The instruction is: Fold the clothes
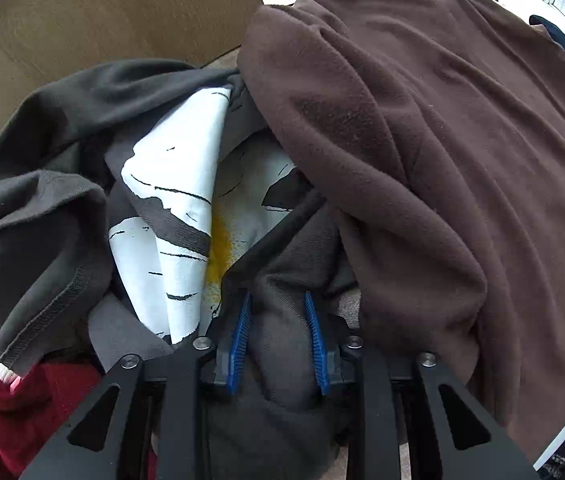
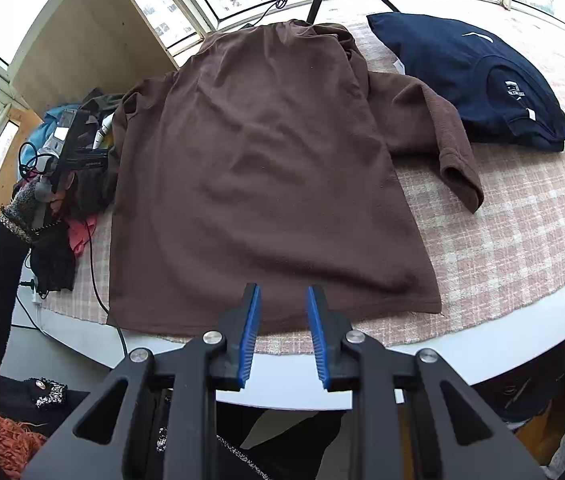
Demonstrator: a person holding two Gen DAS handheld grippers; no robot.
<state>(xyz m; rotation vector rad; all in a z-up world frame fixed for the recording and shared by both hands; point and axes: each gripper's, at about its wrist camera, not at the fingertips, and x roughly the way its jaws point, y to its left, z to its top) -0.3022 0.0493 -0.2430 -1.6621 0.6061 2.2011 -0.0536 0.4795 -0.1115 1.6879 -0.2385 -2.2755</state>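
Right wrist view: brown fleece shirt (image 2: 266, 168) lies limp and soft; grip its hem. Right gripper (image 2: 284, 304) partly open, empty.

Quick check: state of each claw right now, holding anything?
Left claw: open, empty, over the gray printed shirt in the laundry pile.
Right claw: open, empty, above the near hem of the brown shirt.

brown shirt (image 2: 266, 168) fills table middle; navy stack (image 2: 478, 80) far right; bare checked cloth (image 2: 502, 248) between.
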